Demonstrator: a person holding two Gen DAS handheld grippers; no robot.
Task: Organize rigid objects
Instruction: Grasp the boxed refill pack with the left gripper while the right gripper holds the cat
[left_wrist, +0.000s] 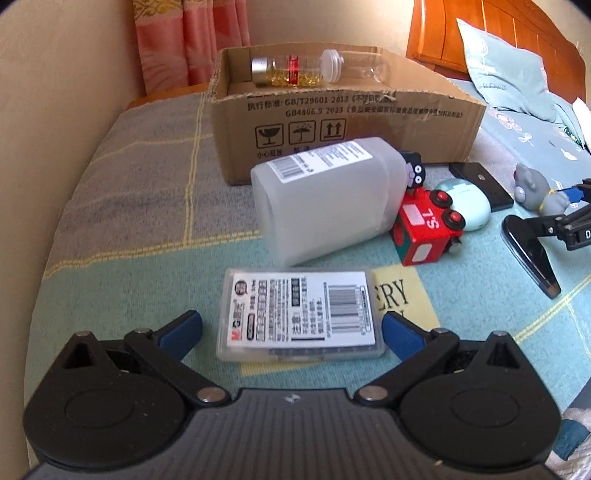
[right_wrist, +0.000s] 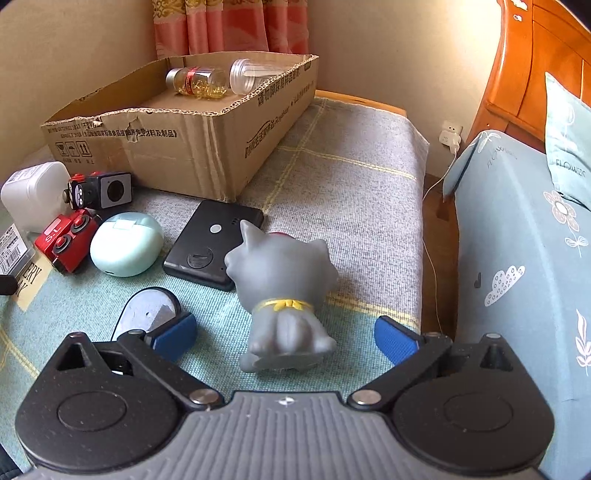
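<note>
A flat clear plastic case (left_wrist: 299, 314) with a barcode label lies on the bed cover between the blue pads of my left gripper (left_wrist: 291, 326), which is open; its pads stand beside the case's sides without pressing. A grey cat figure (right_wrist: 284, 280) with a yellow collar stands, back to the camera, between the fingers of my right gripper (right_wrist: 286, 332), which is open wide and clear of it on both sides. The cardboard box (left_wrist: 332, 122) (right_wrist: 192, 147) behind holds a vial of yellow capsules (right_wrist: 195, 81) and a clear bottle (right_wrist: 251, 74).
A frosted white jar (left_wrist: 328, 199) lies on its side by a red toy bus (left_wrist: 428, 229), a black cube toy (right_wrist: 99, 190), a mint case (right_wrist: 125, 247) and a flat black device (right_wrist: 214, 243). A black oval piece (right_wrist: 147, 310) lies by my right gripper. A second bed (right_wrist: 517, 258) stands right.
</note>
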